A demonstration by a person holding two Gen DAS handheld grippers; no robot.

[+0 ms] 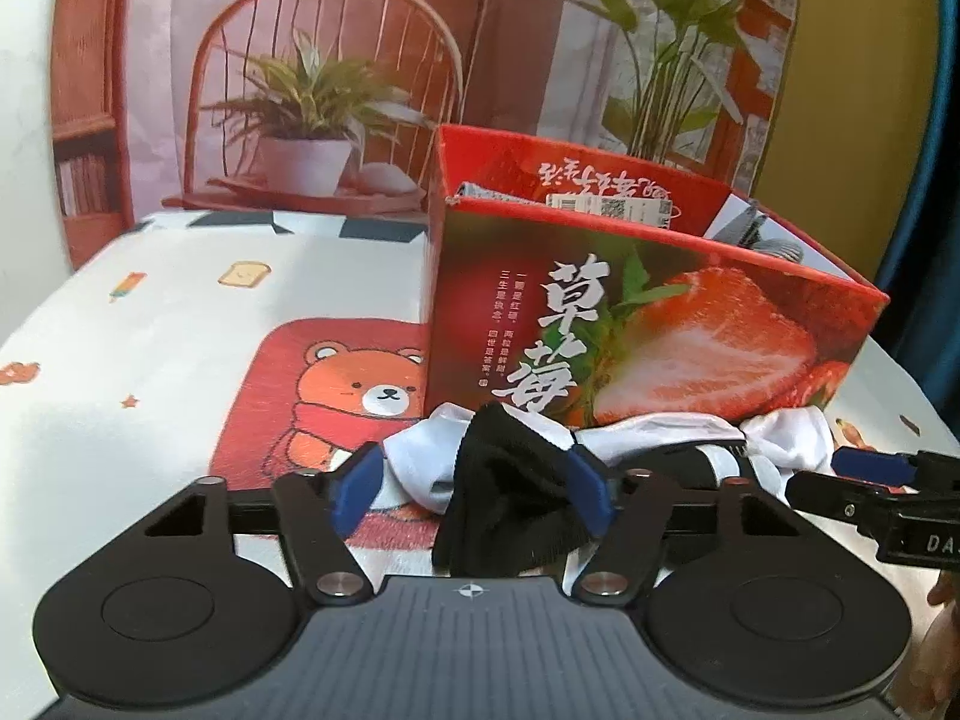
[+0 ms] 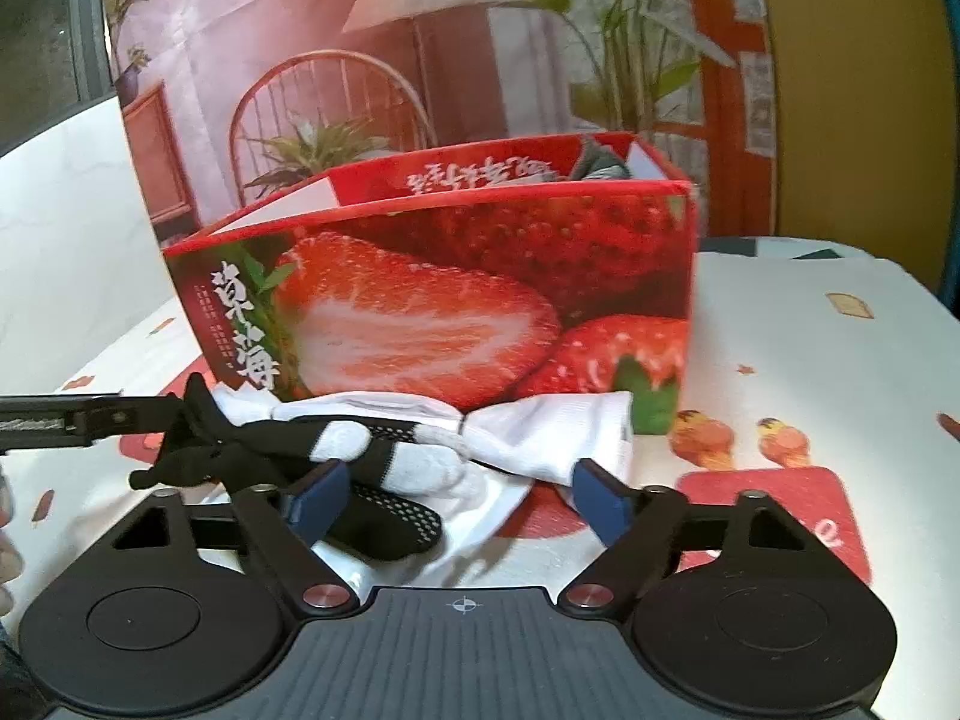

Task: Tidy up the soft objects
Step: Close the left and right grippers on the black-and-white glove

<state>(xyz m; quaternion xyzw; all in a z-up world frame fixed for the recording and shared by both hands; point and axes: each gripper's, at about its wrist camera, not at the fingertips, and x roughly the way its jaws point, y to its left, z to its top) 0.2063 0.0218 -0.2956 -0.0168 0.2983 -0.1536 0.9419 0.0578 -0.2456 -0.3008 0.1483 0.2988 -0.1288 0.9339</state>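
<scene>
two grippers at a tangle of socks before a strawberry box

two grippers work on one heap. in the left wrist view, the left gripper (image 1: 480,489) has its blue-padded fingers (image 1: 354,495) standing apart, with the bunched end of a black sock (image 1: 510,492) between them; the right pad touches the fabric, but whether the left pad touches cannot be told, so a firm hold is not certain. in the right wrist view, the right gripper (image 2: 459,501) has its jaws spread wide, empty, straddling the near part of the heap: a black sock toe with grip dots (image 2: 390,519) lies between the pads, touching neither as far as can be seen.

just beyond the fingers, the socks lie knotted together on the tablecloth (image 1: 150,360), black and white mixed. a white sock (image 2: 540,435) fans out toward the right in the right wrist view, and another white sock (image 1: 426,468) lies under the black one beside the left gripper.

directly behind the heap, very near it, stands the strawberry box (image 2: 450,312), open at the top, with grey fabric (image 2: 600,165) showing over its far rim. the cloth bears a bear print (image 1: 366,396).

farthest off hangs a backdrop (image 1: 300,90) picturing a chair and potted plants.
</scene>
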